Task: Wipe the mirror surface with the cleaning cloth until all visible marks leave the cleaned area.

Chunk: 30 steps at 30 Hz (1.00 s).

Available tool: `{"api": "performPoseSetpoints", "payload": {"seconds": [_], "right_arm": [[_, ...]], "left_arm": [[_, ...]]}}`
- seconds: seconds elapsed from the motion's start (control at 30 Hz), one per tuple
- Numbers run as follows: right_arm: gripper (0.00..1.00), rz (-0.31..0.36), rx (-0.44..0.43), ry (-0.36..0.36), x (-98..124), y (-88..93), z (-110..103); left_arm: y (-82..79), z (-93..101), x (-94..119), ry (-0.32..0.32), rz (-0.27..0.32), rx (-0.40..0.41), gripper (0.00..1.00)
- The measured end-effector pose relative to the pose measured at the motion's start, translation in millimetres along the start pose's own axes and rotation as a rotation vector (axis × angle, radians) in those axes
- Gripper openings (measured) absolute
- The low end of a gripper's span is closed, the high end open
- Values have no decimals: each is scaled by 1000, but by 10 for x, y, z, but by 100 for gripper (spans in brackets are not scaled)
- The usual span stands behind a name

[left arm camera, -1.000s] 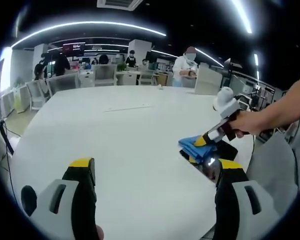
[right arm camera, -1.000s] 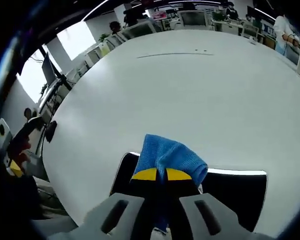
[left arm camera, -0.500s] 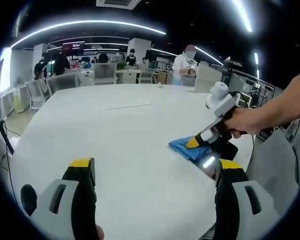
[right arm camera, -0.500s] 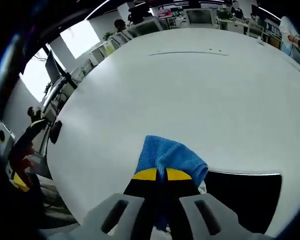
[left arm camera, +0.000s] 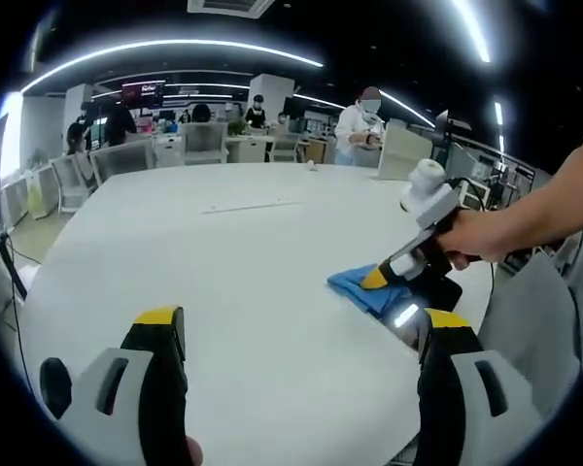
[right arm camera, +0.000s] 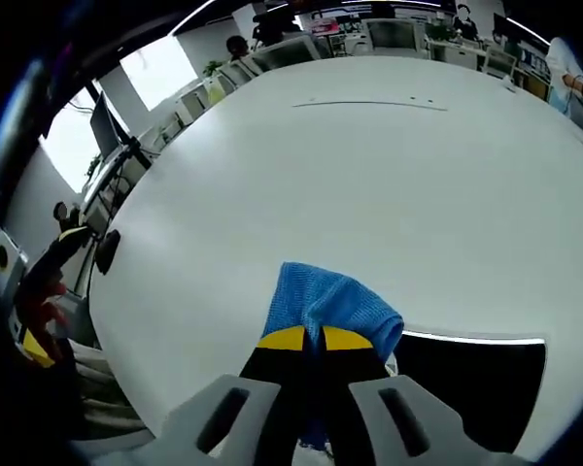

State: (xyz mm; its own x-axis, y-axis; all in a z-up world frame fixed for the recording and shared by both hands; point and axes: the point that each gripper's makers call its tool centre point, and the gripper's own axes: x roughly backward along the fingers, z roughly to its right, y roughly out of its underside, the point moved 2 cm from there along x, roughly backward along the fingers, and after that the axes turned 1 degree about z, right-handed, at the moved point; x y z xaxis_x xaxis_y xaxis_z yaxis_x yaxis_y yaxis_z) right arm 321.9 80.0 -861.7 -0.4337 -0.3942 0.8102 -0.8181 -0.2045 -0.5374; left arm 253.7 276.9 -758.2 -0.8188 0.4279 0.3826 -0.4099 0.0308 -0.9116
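Since a second ago, my right gripper (right arm camera: 304,339) had slid the blue cleaning cloth (right arm camera: 327,302) toward the near end of the mirror (right arm camera: 476,374), so part of the cloth now lay over the mirror's edge onto the white table (right arm camera: 369,175). My right jaws were pinched tight on the cloth. My left gripper (left arm camera: 296,335) hung above the table with its jaws wide apart, holding nothing. From there I saw my hand (left arm camera: 481,236) pressing the cloth down.
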Motion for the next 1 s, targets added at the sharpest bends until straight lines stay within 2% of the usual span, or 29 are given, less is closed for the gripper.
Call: {"api": "performPoseSetpoints", "payload": {"seconds": [0.87,1.0], "right_arm": [[0,-40,3,-31,169,308,-139],[0,-32,20,-31,199,364,-147]], "left_arm": [[-19,63,35,-5,0,-8,99],[2,46,32,-5,4,31,99]]}}
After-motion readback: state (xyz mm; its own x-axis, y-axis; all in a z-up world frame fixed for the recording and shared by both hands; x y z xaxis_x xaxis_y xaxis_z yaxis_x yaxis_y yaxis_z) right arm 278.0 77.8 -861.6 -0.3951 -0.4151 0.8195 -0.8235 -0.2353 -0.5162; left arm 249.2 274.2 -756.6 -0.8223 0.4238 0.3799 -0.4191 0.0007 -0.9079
